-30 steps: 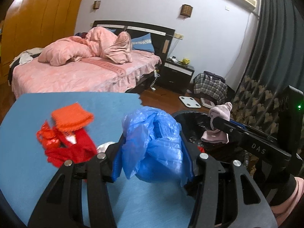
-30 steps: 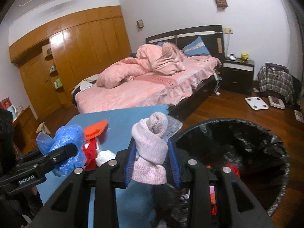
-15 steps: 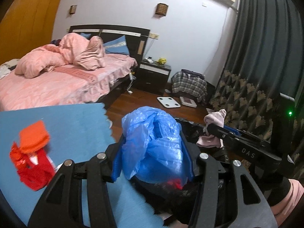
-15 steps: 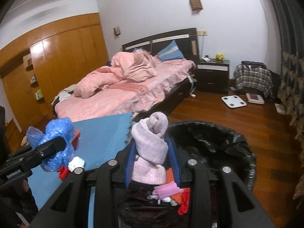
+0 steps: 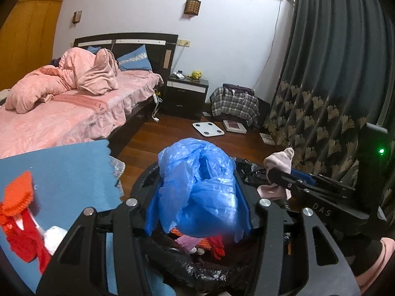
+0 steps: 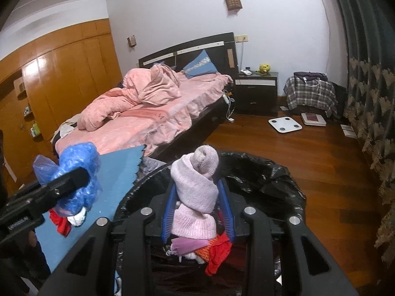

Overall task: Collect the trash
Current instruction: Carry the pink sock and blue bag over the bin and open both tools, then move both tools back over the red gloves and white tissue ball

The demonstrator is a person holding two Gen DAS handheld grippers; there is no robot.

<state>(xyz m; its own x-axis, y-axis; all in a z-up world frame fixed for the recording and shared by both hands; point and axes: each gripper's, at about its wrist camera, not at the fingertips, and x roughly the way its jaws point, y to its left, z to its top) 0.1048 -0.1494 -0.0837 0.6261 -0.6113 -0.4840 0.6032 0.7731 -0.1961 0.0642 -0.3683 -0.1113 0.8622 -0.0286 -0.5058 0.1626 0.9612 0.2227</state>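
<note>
Trash was in both tongs. The left gripper squeezed a blue bag between its two fingers, and the crumpled bag bulged out above them. The right gripper squeezed a rolled pink sock that stood up between its blue pads.

Both were held over the bin, which had a black liner. The sock was over the middle of the bin, and the bag was over its left rim. Inside the bin lay red, orange and pink bits.

To the left was a blue mat. On it lay more red and orange scraps and a white wad.

Behind was a bed with a pink blanket. A white scale lay on the wood floor.
</note>
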